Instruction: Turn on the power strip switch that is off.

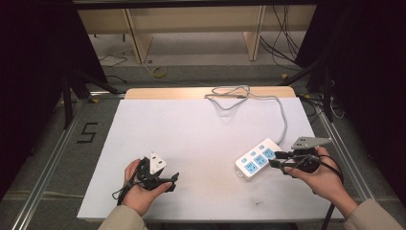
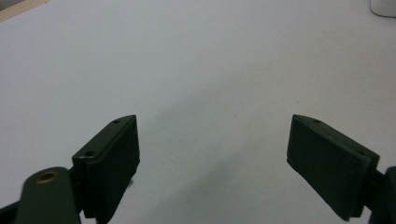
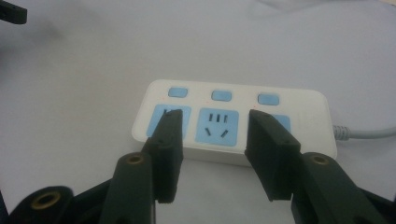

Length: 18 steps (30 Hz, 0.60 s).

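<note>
While the white power strip (image 1: 257, 159) lies on the desk (image 1: 191, 139) at the near right, its grey cable (image 1: 282, 112) looping off to the far edge, the right hand-held gripper (image 1: 279, 160) sits just at the strip's right end and the left hand-held gripper (image 1: 173, 182) rests well apart at the near left. Along the left hand-held gripper (image 2: 215, 154), the jaws stand wide over bare white surface. Along the right hand-held gripper (image 3: 212, 140), the jaws are parted with nothing between them, tips over the power strip (image 3: 233, 121), either side of its middle blue socket (image 3: 217, 127).

My right gripper's (image 3: 212, 140) jaws hide two sockets of the strip (image 3: 233, 122); its cord (image 3: 369, 133) runs off at three o'clock.
</note>
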Tool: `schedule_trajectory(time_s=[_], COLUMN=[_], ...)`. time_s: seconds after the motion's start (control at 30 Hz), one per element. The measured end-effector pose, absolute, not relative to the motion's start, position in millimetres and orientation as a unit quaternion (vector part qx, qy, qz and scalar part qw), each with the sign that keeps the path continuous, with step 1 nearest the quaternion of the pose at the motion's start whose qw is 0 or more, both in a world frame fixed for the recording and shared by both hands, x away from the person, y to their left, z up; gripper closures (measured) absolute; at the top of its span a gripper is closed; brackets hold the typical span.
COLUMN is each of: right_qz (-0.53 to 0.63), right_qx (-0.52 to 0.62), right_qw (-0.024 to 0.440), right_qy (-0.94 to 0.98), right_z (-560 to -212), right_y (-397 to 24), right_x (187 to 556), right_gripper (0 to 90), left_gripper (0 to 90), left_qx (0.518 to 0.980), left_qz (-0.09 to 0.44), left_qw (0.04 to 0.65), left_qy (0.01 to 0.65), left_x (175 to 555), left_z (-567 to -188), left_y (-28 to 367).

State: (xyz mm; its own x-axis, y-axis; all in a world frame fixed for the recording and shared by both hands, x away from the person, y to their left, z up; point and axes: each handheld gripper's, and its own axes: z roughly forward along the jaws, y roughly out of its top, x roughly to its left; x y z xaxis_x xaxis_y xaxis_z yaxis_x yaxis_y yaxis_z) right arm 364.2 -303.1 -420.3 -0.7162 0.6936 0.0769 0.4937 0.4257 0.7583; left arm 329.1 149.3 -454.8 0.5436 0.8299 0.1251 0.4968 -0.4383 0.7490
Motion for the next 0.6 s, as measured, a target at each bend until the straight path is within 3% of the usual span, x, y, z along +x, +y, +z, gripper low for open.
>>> schedule_trajectory(time_s=[0.6], right_qz=[0.421], right_qx=[0.371], right_qw=[0.130], right_qy=[0.818], right_z=[-430], right_y=[-324], right_x=[351], right_gripper=[45.4], left_gripper=[16.6], left_qx=[0.810], left_qz=[0.246], left_qw=[0.339], left_qy=[0.410], left_x=[328], left_z=[-455], left_y=[150])
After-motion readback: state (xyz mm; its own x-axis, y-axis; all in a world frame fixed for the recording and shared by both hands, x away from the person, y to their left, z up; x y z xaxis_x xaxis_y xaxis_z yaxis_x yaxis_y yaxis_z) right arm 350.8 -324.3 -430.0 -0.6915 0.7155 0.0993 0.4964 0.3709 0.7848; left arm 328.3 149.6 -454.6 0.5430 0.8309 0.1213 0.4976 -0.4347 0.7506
